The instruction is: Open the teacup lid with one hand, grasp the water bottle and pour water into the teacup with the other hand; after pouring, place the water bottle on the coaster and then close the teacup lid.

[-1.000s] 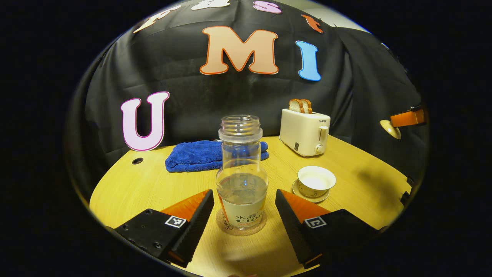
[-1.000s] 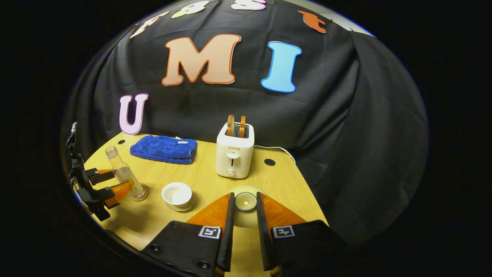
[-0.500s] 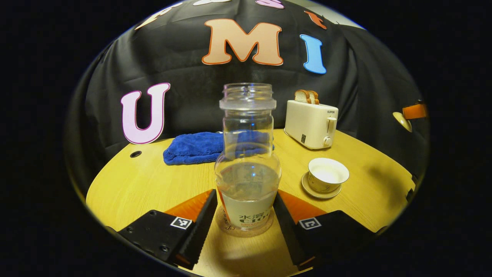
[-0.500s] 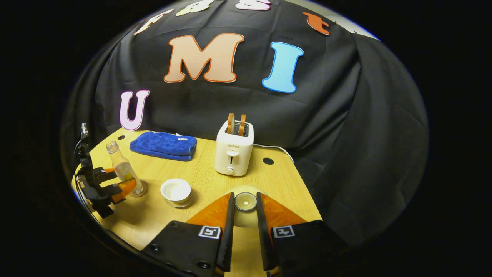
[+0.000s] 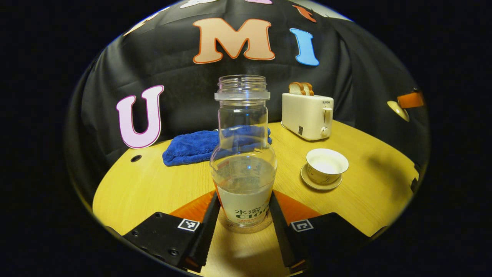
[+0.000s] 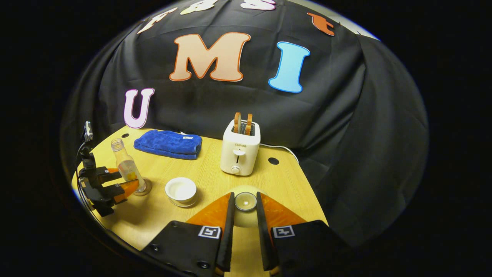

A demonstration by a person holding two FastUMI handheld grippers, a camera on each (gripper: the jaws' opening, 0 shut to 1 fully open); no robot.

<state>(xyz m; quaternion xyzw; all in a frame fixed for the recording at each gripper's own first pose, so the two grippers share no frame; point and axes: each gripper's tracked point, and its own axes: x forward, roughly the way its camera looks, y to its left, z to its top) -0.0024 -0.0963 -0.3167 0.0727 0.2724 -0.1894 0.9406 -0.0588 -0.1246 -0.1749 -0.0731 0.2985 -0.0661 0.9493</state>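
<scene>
Now the left gripper [image 5: 243, 215] pinches the bottle [image 5: 243, 161] low, on its label; clear plastic, part full, likely slippery. Right gripper [image 6: 245, 215] pinches the lid [image 6: 245, 201].

Between my left jaws, the water bottle [image 5: 243, 161] hides most of the coaster [image 5: 246, 227] beneath it.

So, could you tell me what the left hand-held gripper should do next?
Probably lift the water bottle off its coaster: the left hand-held gripper has both fingers on it, and the teacup sits open while the right hand-held gripper holds the lid.
</scene>
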